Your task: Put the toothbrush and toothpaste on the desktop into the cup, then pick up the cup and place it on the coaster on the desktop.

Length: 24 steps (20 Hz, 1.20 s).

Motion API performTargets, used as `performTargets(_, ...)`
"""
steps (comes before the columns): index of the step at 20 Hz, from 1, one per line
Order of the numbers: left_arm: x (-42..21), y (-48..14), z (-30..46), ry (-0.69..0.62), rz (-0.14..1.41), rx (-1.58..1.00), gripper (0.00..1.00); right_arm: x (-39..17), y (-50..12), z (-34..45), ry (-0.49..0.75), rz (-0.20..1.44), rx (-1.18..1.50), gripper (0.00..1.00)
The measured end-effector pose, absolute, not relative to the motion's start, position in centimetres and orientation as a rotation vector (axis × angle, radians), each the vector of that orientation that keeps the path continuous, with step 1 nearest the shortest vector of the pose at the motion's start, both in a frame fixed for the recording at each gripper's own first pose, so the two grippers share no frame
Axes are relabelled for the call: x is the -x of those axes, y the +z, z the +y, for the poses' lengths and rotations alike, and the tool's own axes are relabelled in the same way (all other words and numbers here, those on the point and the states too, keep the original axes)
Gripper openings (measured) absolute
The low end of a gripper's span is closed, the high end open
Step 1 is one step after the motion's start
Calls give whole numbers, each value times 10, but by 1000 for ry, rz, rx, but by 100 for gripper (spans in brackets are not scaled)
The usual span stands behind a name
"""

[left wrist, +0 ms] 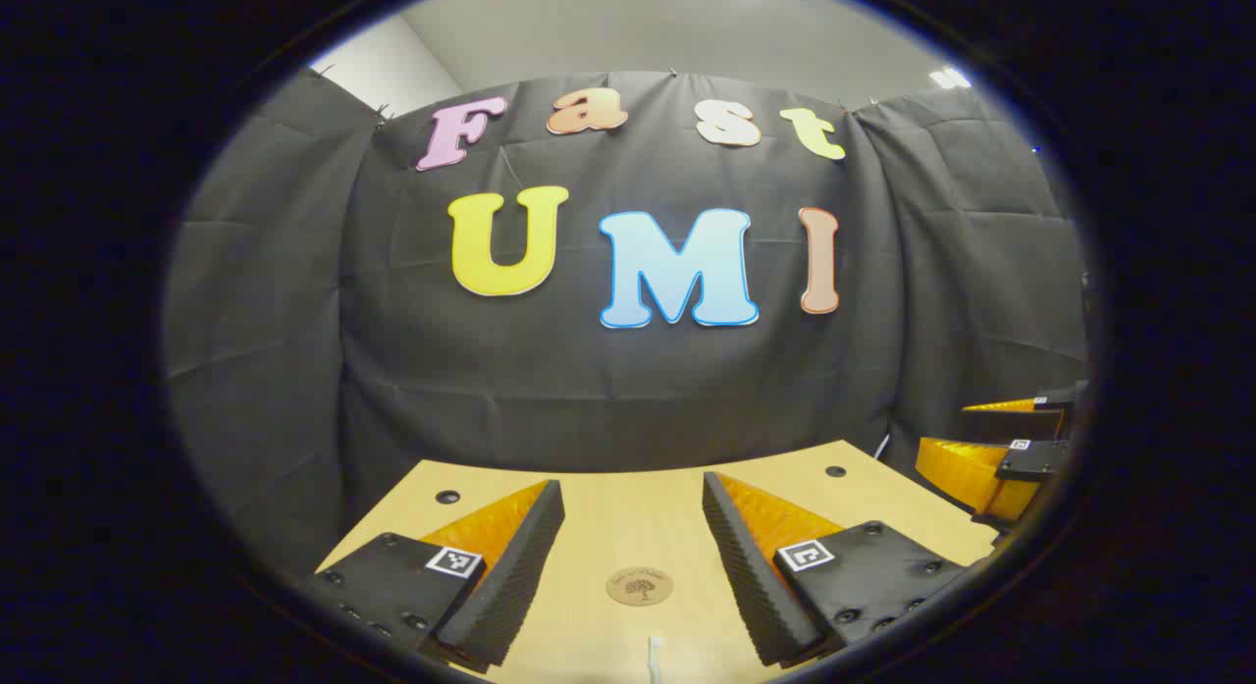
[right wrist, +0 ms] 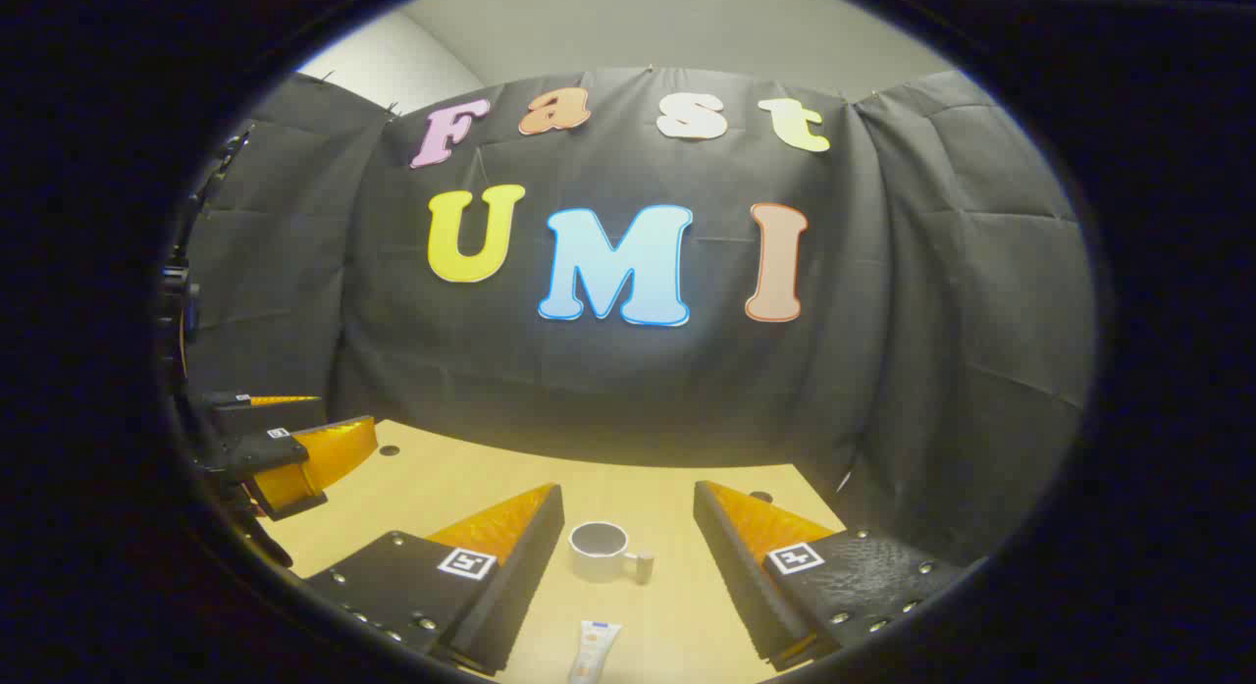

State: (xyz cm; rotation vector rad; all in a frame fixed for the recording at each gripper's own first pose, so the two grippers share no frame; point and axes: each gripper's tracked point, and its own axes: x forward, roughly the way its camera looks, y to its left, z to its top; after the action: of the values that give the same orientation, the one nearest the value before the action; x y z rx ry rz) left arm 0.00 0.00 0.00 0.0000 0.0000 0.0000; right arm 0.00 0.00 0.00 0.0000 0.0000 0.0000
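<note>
In the left gripper view my left gripper is open above the wooden desktop, nothing between its fingers. A round brown coaster lies on the desk between them, and the white tip of the toothbrush shows at the bottom edge. In the right gripper view my right gripper is open too. A white cup with a handle on its right stands upright between its fingers, farther off. The toothpaste tube lies flat nearer the camera. The right gripper also appears at the left view's right edge, the left gripper at the right view's left edge.
Black cloth walls close off the back and sides of the desk. Small dark holes mark the desktop near its far corners. The far desk edge runs just beyond the cup.
</note>
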Motion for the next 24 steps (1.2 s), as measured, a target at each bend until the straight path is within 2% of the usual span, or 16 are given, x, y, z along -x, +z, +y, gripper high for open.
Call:
performTargets(5,-2,-5,-2,11,9,-8,94,0,-4,3,16,18,-9,85)
performTargets(13,-9,-33,-7,-8,91,-1,92,-2,-31,10,33,185,-75,85)
performTargets(19,-21,-97,-8,-26,241,14,94,-3,-75,18,68,356,-70,85)
performTargets(24,-24,-184,-8,-34,452,3,94,-1,-133,28,96,575,-75,86)
